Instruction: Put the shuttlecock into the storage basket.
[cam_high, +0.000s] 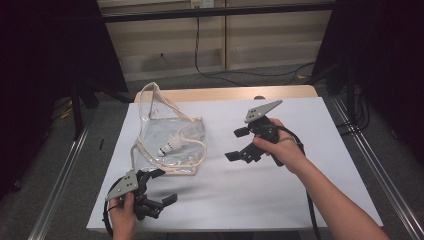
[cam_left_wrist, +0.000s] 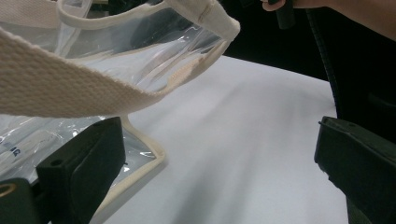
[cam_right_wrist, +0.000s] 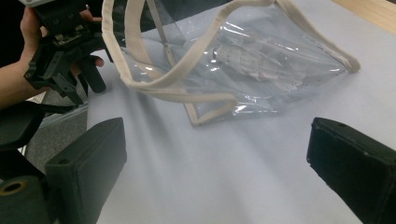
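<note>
Clear crinkled plastic bag (cam_high: 172, 140), woven cream trim.

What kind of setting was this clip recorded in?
Probably a lab recording station: a white-covered table fenced by dark curtain panels, metal frame rails beside it, cables on the floor.

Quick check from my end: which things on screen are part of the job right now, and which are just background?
Part of the job:
- clear bag with cream straps, lying on the table
- shuttlecock inside the bag
- left gripper, open, beside the bag's near corner
- right gripper, open, apart from the bag

Just background:
- white table
- black cable on the floor behind
</note>
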